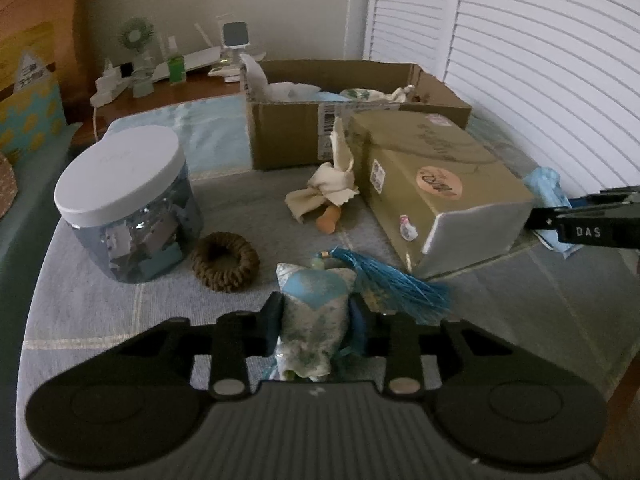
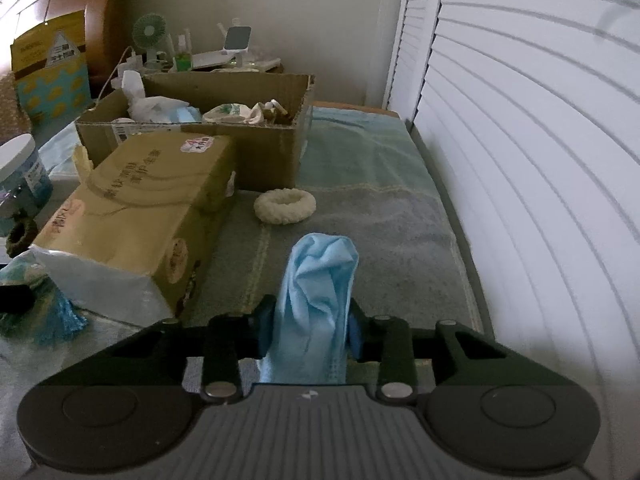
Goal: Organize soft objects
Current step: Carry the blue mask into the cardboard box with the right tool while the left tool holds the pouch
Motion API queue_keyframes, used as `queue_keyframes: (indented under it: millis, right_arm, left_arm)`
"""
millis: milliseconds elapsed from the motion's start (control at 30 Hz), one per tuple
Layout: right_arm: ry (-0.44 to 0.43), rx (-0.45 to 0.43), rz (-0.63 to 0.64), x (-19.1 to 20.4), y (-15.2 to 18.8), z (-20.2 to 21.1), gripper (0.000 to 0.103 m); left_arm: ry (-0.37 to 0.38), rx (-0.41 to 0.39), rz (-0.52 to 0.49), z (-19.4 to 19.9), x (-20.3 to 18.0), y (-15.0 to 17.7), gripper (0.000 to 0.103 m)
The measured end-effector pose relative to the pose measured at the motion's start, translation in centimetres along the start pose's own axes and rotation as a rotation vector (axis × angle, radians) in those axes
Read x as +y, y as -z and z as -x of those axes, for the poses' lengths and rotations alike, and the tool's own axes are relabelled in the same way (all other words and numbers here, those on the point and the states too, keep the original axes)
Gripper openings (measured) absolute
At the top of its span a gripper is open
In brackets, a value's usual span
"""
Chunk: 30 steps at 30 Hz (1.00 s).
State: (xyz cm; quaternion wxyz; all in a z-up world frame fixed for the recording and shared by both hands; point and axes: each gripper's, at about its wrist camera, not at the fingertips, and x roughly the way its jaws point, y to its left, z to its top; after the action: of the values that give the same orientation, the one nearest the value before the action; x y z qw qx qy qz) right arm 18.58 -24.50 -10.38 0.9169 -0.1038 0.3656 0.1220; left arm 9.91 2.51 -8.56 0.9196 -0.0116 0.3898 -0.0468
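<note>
My left gripper (image 1: 314,320) is shut on a floral fabric pouch (image 1: 312,320) with a blue tassel (image 1: 400,284), low over the grey bedspread. My right gripper (image 2: 312,320) is shut on a crumpled light blue face mask (image 2: 320,292); it also shows at the right edge of the left wrist view (image 1: 580,224). An open cardboard box (image 1: 288,136) at the back holds several soft items; it also shows in the right wrist view (image 2: 260,152). Loose on the bed lie a brown scrunchie (image 1: 225,256), a cream cloth bow (image 1: 324,192) and a white scrunchie (image 2: 285,206).
A closed tan box (image 1: 432,184) lies on its side between the grippers. A white-lidded jar (image 1: 124,204) stands at the left. A nightstand (image 1: 160,84) with a fan and bottles is behind. White louvred doors (image 2: 540,160) bound the right side.
</note>
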Motion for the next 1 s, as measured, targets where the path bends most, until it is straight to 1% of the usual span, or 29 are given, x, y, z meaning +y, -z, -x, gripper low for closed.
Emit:
queue_keyframes:
  millis: [100, 200, 333, 567, 667, 800, 1000]
  right_arm:
    - [0.002, -0.004, 0.004, 0.0, 0.1, 0.7, 0.04]
    - [-0.002, -0.009, 0.004, 0.1, 0.1, 1.7, 0.04]
    - [0.012, -0.016, 0.024, 0.2, -0.1, 2.9, 0.04]
    - [0.015, -0.044, 0.038, 0.3, -0.9, 5.4, 0.04]
    - [-0.001, -0.06, 0.043, 0.3, -1.6, 6.5, 0.04]
    - [-0.023, -0.091, 0.071, 0.7, -3.4, 7.5, 0.04]
    - [-0.08, -0.144, 0.101, 1.2, -8.2, 7.5, 0.04]
  left_arm:
    - [0.035, 0.004, -0.015, 0.4, 0.1, -0.2, 0.032]
    - [0.049, -0.007, -0.052, 1.2, 0.2, -0.4, 0.031]
    - [0.087, -0.013, -0.068, 2.5, 0.6, -0.8, 0.031]
    - [0.127, -0.038, -0.113, 4.9, 1.2, -1.4, 0.031]
    - [0.137, -0.059, -0.124, 5.8, 1.4, -1.6, 0.031]
    - [0.147, -0.091, -0.13, 7.1, 1.7, -1.9, 0.031]
    - [0.157, -0.122, -0.12, 7.8, 2.2, -2.5, 0.031]
